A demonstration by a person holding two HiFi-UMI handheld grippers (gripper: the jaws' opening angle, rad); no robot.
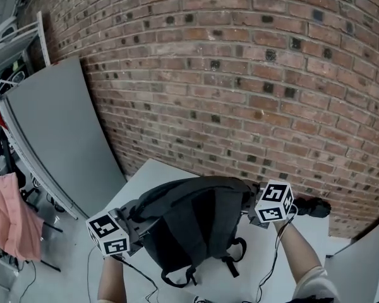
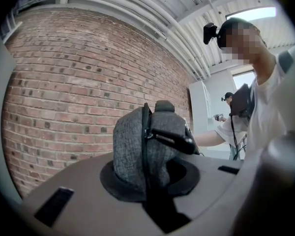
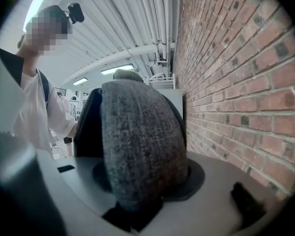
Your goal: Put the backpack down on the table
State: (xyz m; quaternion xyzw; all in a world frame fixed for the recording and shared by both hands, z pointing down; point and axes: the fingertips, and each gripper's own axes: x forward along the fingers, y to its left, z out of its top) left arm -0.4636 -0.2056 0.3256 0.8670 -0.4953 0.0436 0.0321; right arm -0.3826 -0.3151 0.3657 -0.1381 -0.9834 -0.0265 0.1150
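Note:
A dark grey backpack (image 1: 189, 223) hangs between my two grippers over the white table (image 1: 153, 174), its straps dangling at the near side. Whether its bottom touches the table I cannot tell. My left gripper (image 1: 136, 227) grips the pack's left side. In the left gripper view, grey fabric with a zip pull (image 2: 137, 154) fills the left gripper (image 2: 145, 181). My right gripper (image 1: 249, 208) holds the pack's right side. The right gripper view shows a thick fold of woven grey fabric (image 3: 140, 146) wedged in the right gripper (image 3: 137, 186).
A brick wall (image 1: 240, 74) stands right behind the table. A grey panel (image 1: 57, 131) leans at the left, beside a rack with a pink cloth (image 1: 12, 226). A small black object (image 1: 312, 206) lies on the table's right. A white board (image 1: 366, 257) is at lower right.

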